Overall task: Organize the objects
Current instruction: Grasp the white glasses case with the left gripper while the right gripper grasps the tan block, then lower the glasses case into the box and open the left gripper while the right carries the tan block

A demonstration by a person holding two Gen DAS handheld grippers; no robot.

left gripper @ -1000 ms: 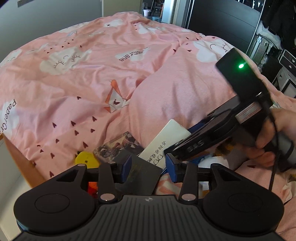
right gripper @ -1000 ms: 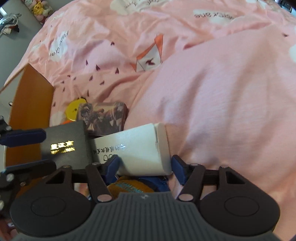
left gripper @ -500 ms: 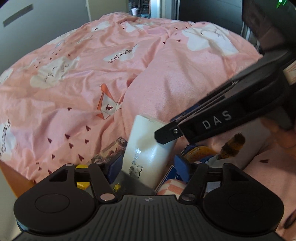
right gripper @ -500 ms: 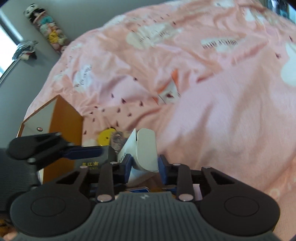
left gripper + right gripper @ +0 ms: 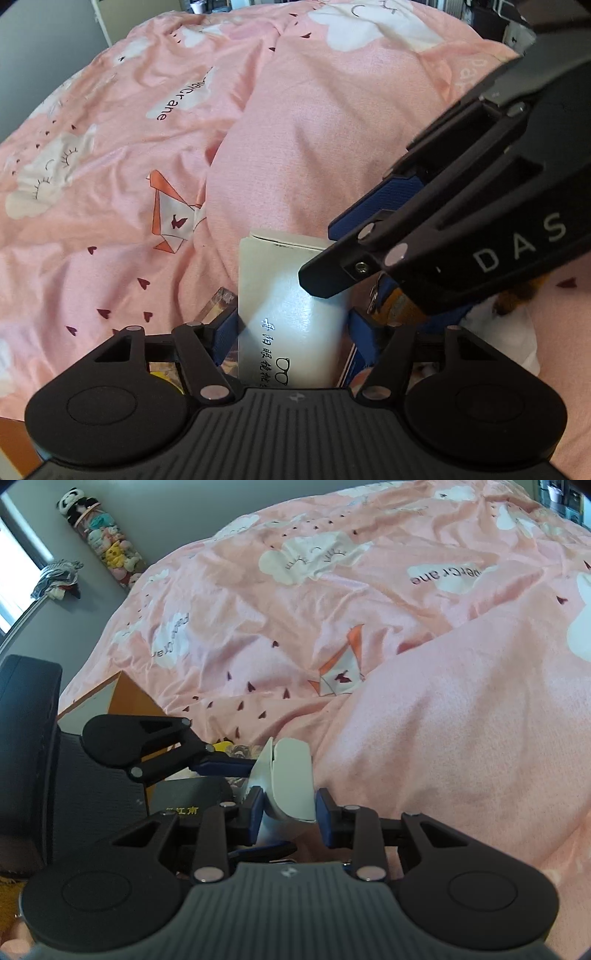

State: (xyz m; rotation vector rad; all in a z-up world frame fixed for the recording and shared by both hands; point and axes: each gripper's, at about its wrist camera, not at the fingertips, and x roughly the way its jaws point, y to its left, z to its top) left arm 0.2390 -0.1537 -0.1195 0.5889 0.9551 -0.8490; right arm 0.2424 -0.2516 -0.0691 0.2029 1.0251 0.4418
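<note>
Right now we take the white box (image 5: 291,314) as our landmark: it stands tilted at the near edge of the bed, over a small pile of things, with the pink duvet (image 5: 147,155) spreading out behind it. Our right gripper (image 5: 288,808) has its blue fingers (image 5: 255,810) pressed on the narrow sides of the white box, one on each side, so the box is pinched and held up off the pile. Our left gripper (image 5: 291,332) reaches around the same box from the other direction; its fingers (image 5: 364,334) stand on either side of the broad printed face and are closing, yet a thin gap shows on each side, so they do not press on it. Just left of the white box, in the right wrist view, a black box with gold lettering (image 5: 184,801) lies flat, and beyond that an orange carton (image 5: 129,698) stands open at the edge of the bed. Behind the white box, a yellow disc (image 5: 221,746) and a printed picture tin (image 5: 218,304) peek out, partly covered. To the right of the white box in the left wrist view we see something orange and blue, too hidden to name.
</note>
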